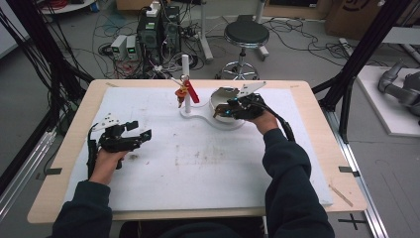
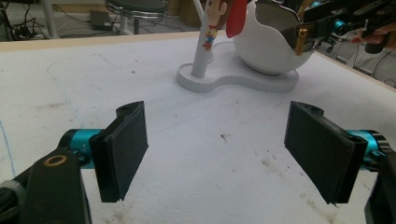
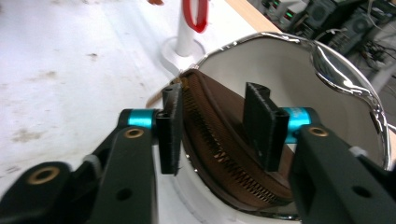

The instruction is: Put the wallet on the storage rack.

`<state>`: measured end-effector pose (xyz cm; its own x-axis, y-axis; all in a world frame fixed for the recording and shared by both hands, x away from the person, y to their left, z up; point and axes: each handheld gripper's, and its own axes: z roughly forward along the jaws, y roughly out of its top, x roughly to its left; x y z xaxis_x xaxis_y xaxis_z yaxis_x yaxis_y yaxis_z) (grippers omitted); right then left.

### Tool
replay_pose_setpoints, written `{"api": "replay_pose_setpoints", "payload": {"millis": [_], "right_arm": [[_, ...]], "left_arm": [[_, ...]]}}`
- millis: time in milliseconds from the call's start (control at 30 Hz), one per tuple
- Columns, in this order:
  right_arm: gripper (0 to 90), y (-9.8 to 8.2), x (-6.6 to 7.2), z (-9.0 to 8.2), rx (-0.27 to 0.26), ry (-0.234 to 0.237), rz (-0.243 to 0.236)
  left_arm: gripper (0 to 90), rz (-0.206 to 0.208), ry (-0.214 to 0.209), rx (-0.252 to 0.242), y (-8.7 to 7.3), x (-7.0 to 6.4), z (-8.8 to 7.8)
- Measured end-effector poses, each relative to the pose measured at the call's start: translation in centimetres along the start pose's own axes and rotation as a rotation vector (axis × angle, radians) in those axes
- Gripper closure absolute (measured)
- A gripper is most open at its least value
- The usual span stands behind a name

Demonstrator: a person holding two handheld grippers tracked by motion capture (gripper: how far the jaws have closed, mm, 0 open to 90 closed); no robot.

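A white bowl (image 1: 214,102) stands on a white base (image 1: 194,115) that also carries an upright post (image 1: 185,69). From the post hang a red tag (image 1: 192,92) and a small figure charm (image 2: 212,23). My right gripper (image 3: 212,130) reaches into the bowl (image 3: 280,65), its jaws half closed and shut on a brown zipped pouch (image 3: 219,140) that leans against the bowl's near rim. Over the white mat at the left, my left gripper (image 1: 141,131) hovers open, with nothing between its pads (image 2: 123,149).
The white mat (image 1: 198,163) covers most of the wooden table (image 1: 74,144). Beyond the far edge are a stool (image 1: 246,34), computer boxes (image 1: 158,29) and cables on the floor. Black frame legs (image 1: 364,49) stand at both sides.
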<state>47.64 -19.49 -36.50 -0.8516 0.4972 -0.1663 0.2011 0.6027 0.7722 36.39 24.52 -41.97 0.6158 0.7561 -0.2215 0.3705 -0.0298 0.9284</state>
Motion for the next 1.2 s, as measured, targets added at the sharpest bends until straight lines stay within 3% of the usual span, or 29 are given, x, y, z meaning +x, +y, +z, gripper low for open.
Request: {"api": "replay_pose_setpoints", "payload": {"millis": [33, 100, 300, 467, 533, 600, 767, 867, 900, 967, 1067, 1200], "right_arm": [[60.0, 0.0, 0.0, 0.0, 0.0, 0.0, 0.0], [59.2, 0.1, 0.2, 0.6, 0.045, -0.061, -0.012], [56.4, 0.3, 0.3, 0.8, 0.004, -0.084, 0.012], [42.9, 0.1, 0.2, -1.4, -0.041, -0.11, 0.062], [39.8, -0.4, 0.4, -2.8, -0.078, -0.148, 0.088], [37.1, -1.6, 0.9, -4.4, -0.132, -0.223, 0.088], [28.2, -5.6, 1.5, -7.6, -0.105, -0.218, 0.203], [24.7, -8.3, 2.1, -9.0, -0.051, -0.213, 0.279], [23.8, -9.1, 2.3, -9.2, -0.038, -0.204, 0.3], [21.8, -10.4, 2.7, -9.5, -0.016, -0.19, 0.336], [21.8, -12.2, 3.3, -9.9, -0.008, -0.196, 0.376], [21.8, -12.6, 3.8, -10.6, -0.028, -0.231, 0.372]], "left_arm": [[21.3, -0.001, -0.001, 0.0, 0.0, 0.0, 0.0], [21.3, -0.001, 0.0, 0.004, 0.0, 0.0, 0.1], [21.3, 0.0, -0.001, 0.007, 0.0, 0.0, 0.1], [20.9, -0.01, -0.011, -0.011, 0.1, -0.1, 0.0], [20.7, -0.007, -0.006, -0.019, 0.1, -0.1, -0.1], [19.7, -0.008, -0.006, -0.035, 0.2, -0.1, -0.3], [19.3, 0.048, 0.001, -0.039, 0.4, 0.0, -0.5], [19.7, 0.086, 0.018, -0.036, 0.3, 0.0, -0.5], [19.7, 0.084, 0.021, -0.027, 0.3, 0.0, -0.5], [19.3, 0.03, 0.02, -0.017, 0.3, 0.1, -0.5], [19.3, 0.007, 0.034, -0.034, 0.3, 0.3, -0.7], [19.2, -0.003, 0.033, -0.066, 0.3, 0.4, -1.0]]}}
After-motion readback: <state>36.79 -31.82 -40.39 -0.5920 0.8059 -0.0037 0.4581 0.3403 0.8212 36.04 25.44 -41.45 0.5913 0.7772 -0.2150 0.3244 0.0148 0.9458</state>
